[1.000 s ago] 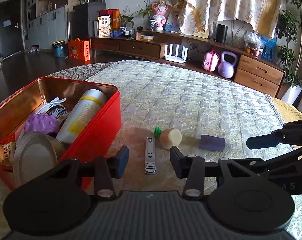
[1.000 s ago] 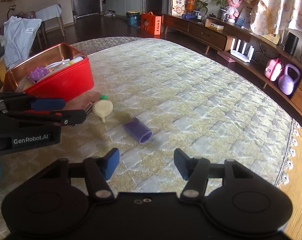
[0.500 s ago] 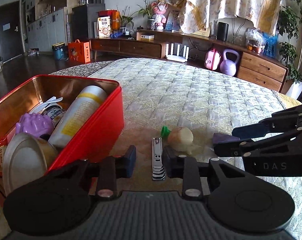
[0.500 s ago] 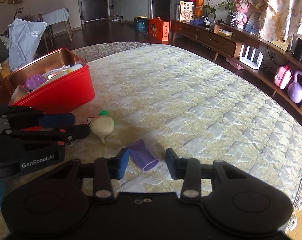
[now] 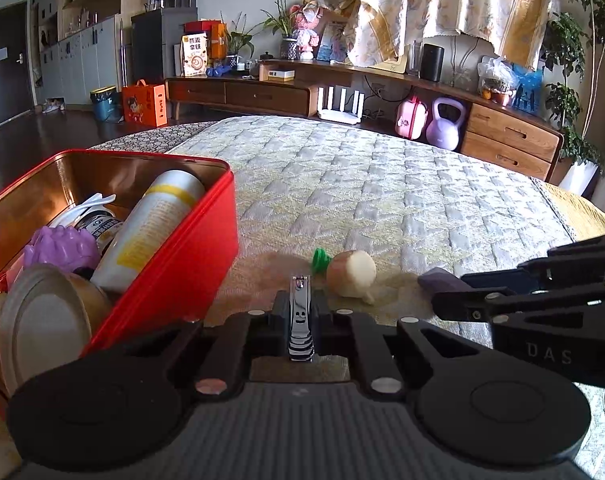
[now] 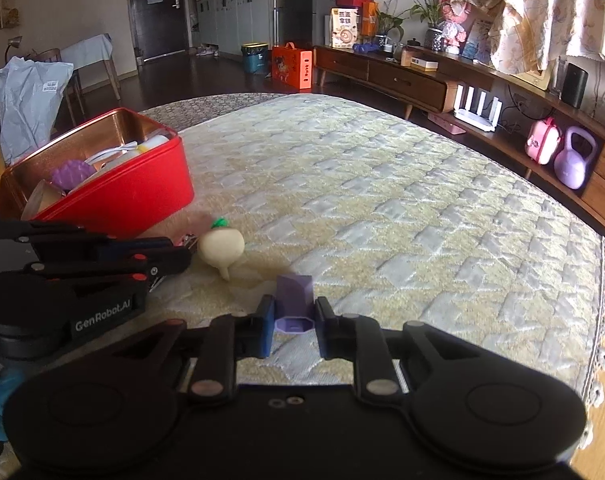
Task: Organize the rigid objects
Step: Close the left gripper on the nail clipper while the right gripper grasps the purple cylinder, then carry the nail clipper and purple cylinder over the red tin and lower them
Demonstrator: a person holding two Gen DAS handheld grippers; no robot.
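Fingers of the left gripper [image 5: 300, 316] sit at the lower centre of the left wrist view, clenched on a metal nail clipper [image 5: 300, 320] that lies lengthwise between them, its tip pointing up the frame. Just above and right of it a cream toy radish [image 5: 352, 274] with a green top rests on the quilted mattress [image 5: 382, 184]. At the left of the frame stands an open red tin box [image 5: 190, 264]; inside it lie a white and yellow bottle [image 5: 150, 232], a purple knobbly toy [image 5: 60, 246], a round can [image 5: 42, 324] tipped on its side at the near end, and a small labelled jar with something white on it, too crowded to identify. At the right edge the right gripper [image 5: 454, 292] reaches in, with a purple block [image 5: 436, 280] at its fingertips. In the right wrist view, the right gripper [image 6: 293, 326] at the lower centre grasps the purple block [image 6: 294, 304] between both pads, the block's open end facing the camera. The radish [image 6: 221, 245] lies up and to the left of it, near the tips of the left gripper [image 6: 178, 256], which enters from the left edge. The red tin box [image 6: 122, 196] stands in the left middle of the frame, the purple toy [image 6: 70, 172] and white items showing over its rim.
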